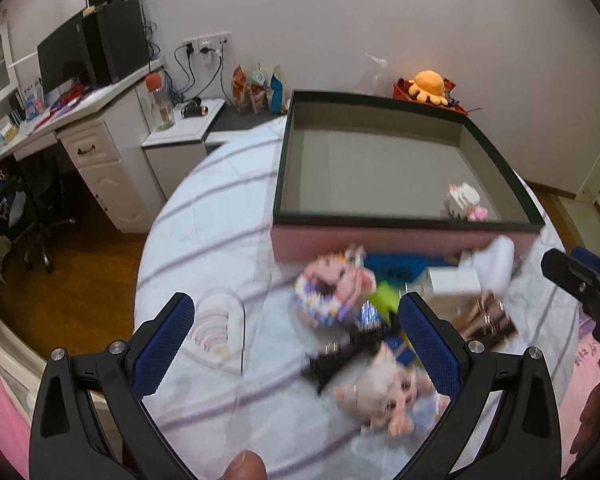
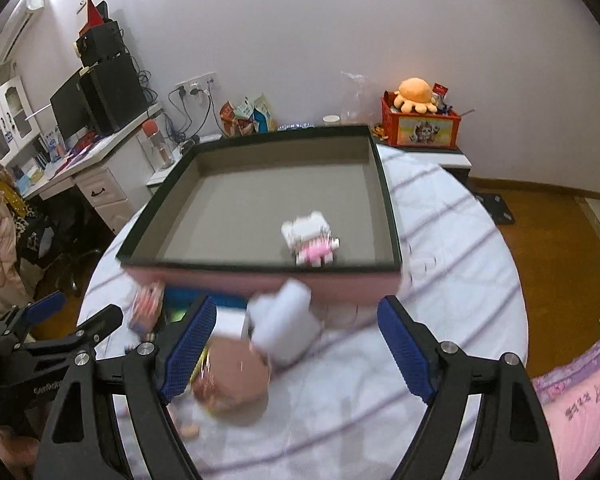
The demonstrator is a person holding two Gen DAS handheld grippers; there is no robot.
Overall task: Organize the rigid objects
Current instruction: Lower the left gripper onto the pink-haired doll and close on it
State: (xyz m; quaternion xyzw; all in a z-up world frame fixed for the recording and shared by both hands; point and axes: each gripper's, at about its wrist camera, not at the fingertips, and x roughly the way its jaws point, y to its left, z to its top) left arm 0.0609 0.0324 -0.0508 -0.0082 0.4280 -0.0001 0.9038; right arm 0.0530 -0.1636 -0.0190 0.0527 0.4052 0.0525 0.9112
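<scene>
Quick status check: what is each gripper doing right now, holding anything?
Left gripper: open, holding nothing.
Right gripper: open, holding nothing.

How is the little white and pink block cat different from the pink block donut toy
The white and pink block cat already sits inside the box, near its front wall; the pink block donut lies outside on the striped sheet among the other toys. The cat is mostly white with a pink lower part; the donut is pink with a purple and white rim. Both look built from small blocks.
</scene>
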